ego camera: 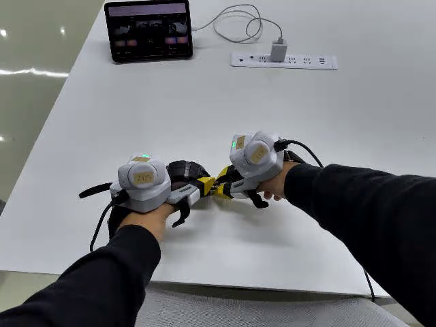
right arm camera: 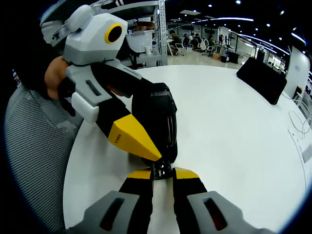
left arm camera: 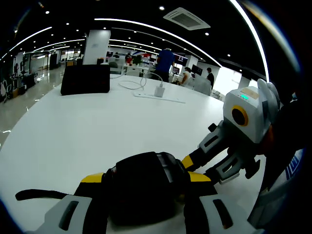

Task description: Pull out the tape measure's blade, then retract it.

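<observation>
A black tape measure (ego camera: 185,171) lies on the white table (ego camera: 225,116) between my two grippers. My left gripper (ego camera: 202,185) is shut on its case, which sits between the yellow-tipped jaws in the left gripper view (left arm camera: 146,187). My right gripper (ego camera: 222,191) meets it from the right, fingertip to fingertip. In the right gripper view, my right gripper (right arm camera: 162,172) is shut on the blade's end hook (right arm camera: 162,168), right at the mouth of the case (right arm camera: 158,119). Almost no blade shows outside the case. The left gripper's yellow finger (right arm camera: 130,136) lies along the case's near side.
The tape measure's black wrist strap (ego camera: 94,190) trails left on the table. A tablet (ego camera: 148,30) stands at the far edge, with a white power strip (ego camera: 283,60), charger and looped cable to its right. The table's near edge (ego camera: 225,283) runs just under my forearms.
</observation>
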Action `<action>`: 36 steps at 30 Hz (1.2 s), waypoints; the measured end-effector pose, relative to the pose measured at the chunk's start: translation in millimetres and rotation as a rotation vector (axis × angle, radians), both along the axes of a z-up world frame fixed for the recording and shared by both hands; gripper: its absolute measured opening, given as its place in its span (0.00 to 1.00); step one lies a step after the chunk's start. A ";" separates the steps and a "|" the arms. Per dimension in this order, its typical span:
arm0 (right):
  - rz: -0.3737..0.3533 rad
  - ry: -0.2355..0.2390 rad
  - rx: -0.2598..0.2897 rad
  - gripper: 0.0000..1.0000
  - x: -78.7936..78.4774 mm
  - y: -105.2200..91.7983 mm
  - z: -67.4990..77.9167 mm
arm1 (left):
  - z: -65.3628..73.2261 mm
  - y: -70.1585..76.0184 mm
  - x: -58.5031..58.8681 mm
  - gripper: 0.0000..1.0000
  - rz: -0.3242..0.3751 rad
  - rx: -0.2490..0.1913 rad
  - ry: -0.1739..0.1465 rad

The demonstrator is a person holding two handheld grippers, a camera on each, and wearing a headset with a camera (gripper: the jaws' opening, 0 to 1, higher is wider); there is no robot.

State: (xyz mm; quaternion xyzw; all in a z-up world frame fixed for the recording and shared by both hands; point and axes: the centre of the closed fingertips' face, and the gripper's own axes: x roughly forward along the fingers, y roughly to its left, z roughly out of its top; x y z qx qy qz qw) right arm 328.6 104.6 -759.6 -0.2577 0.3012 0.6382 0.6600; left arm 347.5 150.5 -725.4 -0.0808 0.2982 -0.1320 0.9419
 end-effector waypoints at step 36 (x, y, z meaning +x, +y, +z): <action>-0.013 -0.018 0.011 0.11 -0.7 -7.1 -1.2 | 0.3 -0.1 -0.3 0.58 0.000 -0.001 -0.001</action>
